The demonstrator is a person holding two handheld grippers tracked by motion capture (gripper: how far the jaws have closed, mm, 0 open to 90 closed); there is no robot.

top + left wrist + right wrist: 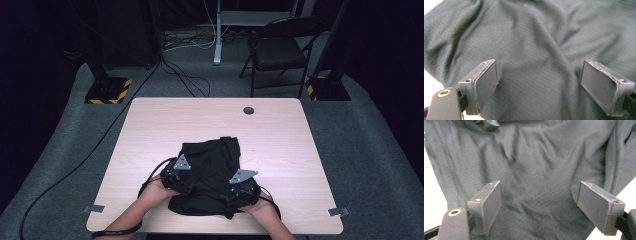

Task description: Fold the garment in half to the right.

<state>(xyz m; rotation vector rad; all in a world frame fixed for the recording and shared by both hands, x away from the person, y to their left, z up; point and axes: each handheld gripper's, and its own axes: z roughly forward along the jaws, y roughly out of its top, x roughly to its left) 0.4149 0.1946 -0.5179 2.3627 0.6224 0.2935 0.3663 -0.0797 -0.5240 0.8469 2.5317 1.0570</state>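
The left gripper is seen closest in its own view, with its two dark pads spread wide apart and nothing pinched between them. Directly beneath and ahead of those open jaws a dark mesh garment is spread, its cloth rumpled into soft folds that run away from the gripper. A pale strip of table is exposed just outside the left-hand pad.

The right gripper is likewise held wide, its pads standing apart over the same garment, which is not clamped. The cloth lies under and in front of the jaws, and bare table is shown beyond either pad, near the garment's edges.

From the high view, the garment is found crumpled on the near half of the table, between and just ahead of the two grippers. The left gripper is set at the garment's left near edge and the right gripper at its right near edge, each held by a hand entering from the bottom. A folding chair is placed well beyond the far edge of the table.
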